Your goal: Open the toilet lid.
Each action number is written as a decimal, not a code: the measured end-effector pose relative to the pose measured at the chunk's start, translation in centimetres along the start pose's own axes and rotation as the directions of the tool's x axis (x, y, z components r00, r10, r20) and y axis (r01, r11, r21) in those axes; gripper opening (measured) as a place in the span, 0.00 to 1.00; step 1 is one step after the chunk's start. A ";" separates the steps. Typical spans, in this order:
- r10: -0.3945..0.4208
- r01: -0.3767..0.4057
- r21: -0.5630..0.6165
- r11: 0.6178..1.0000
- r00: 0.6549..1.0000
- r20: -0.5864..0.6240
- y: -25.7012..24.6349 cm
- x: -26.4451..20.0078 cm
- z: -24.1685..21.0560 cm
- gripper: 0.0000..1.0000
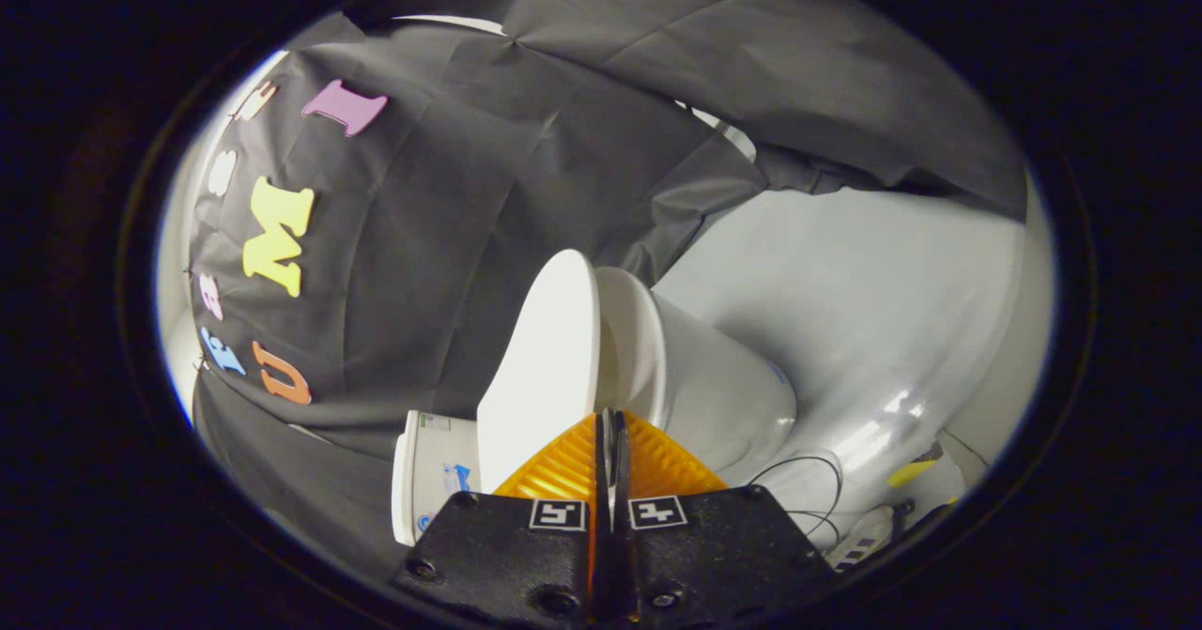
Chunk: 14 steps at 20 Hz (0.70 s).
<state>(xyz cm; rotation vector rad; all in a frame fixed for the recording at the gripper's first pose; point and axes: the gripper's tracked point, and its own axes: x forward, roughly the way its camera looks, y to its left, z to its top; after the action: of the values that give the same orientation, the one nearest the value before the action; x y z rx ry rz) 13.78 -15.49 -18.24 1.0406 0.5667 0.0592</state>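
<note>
My gripper (611,419) has its fingers pressed together on a thin edge: there's a sliver of white showing in the slit between the pads, and it lines up with the rim of the toilet lid (545,367) running away from the tips. So I read it as pinching the lid's edge, both pads on it. The camera is rolled hard, so everything looks tipped over. Just ahead of the tips the lid is swung clear of the seat (631,348); there's an open wedge between them that widens away from me, with the lid on one side of the fingers and the seat and bowl (723,395) on the other. Beyond the lid, against the booth's black cloth (451,236), is the tank (427,480) with a small sticker on it. The lid's back face is close to the tank but I can't tell if it touches. On the bowl side is pale floor (864,311), with thin cables (808,480) and what looks like a power strip (864,536) near it. Progress call: lift is mostly done, lid well off the seat and nearly at its upright rest. Left to do, as I judge it: finish the last bit of swing until the lid leans back on its own, then let go and back out without dragging it shut again.
</note>
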 end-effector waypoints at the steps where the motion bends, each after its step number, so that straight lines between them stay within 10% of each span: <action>1: -0.002 0.002 -0.015 1.000 1.000 0.007 0.5 -0.2 0.1 0.04; 14: 0.045 -0.031 -0.144 0.989 0.994 0.096 8.2 -3.2 0.1 0.04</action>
<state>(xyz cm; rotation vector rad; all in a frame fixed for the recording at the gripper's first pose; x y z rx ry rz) 12.86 -12.25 -10.08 0.9102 0.4458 0.0796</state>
